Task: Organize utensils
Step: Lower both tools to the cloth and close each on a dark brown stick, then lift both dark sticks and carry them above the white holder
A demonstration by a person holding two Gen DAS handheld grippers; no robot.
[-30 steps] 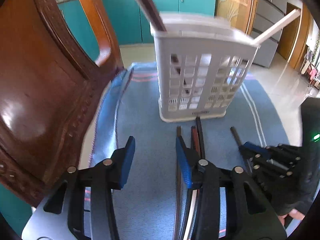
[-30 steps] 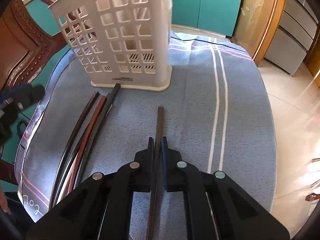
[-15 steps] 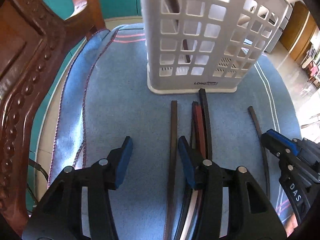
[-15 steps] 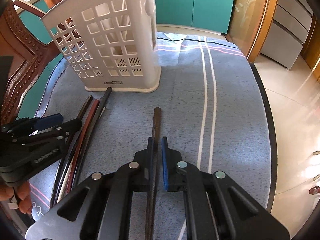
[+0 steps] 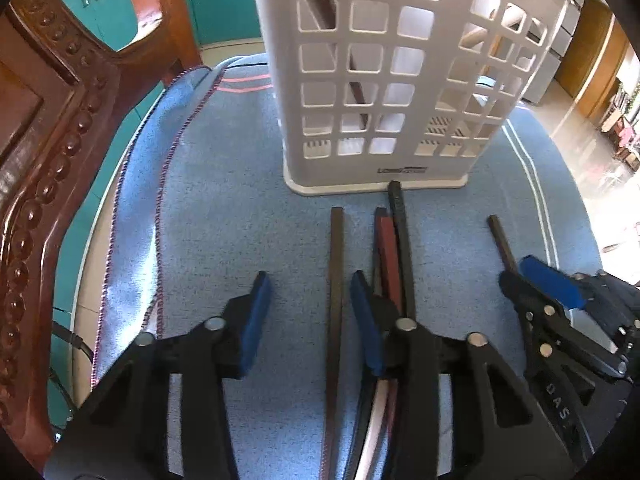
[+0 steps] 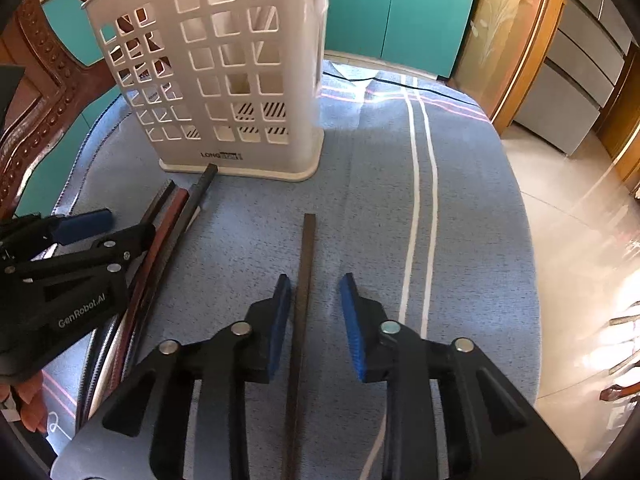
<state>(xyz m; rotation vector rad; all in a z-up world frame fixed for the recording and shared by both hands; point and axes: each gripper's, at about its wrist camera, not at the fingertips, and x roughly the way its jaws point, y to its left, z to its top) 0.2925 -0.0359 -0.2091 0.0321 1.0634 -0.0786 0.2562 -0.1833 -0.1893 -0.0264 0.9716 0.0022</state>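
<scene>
Left wrist view
Left gripper: jaws stood wide apart and gripped nothing; a single dark chopstick lay on the cloth between the blue pads, nearer the right-hand one.
Basket: the white lattice utensil basket stood upright on the blue tablecloth, straight ahead of the gripper; a dark stick leaned inside it.
Bundle: a bundle of dark and red chopsticks lay in front of the basket, its longest black tip touching the basket's base.
Right gripper: it sat to the right of the bundle, over a lone dark chopstick.
Chair: a carved wooden chair stood left of the basket.

Right wrist view
Right gripper: jaws stood wide, holding nothing; the lone dark chopstick lay flat on the cloth between them, pointing toward the basket.
Bundle: the chopstick bundle lay left of that chopstick, below the basket's front edge.
Left gripper: it hovered over the bundle's left side.
</scene>
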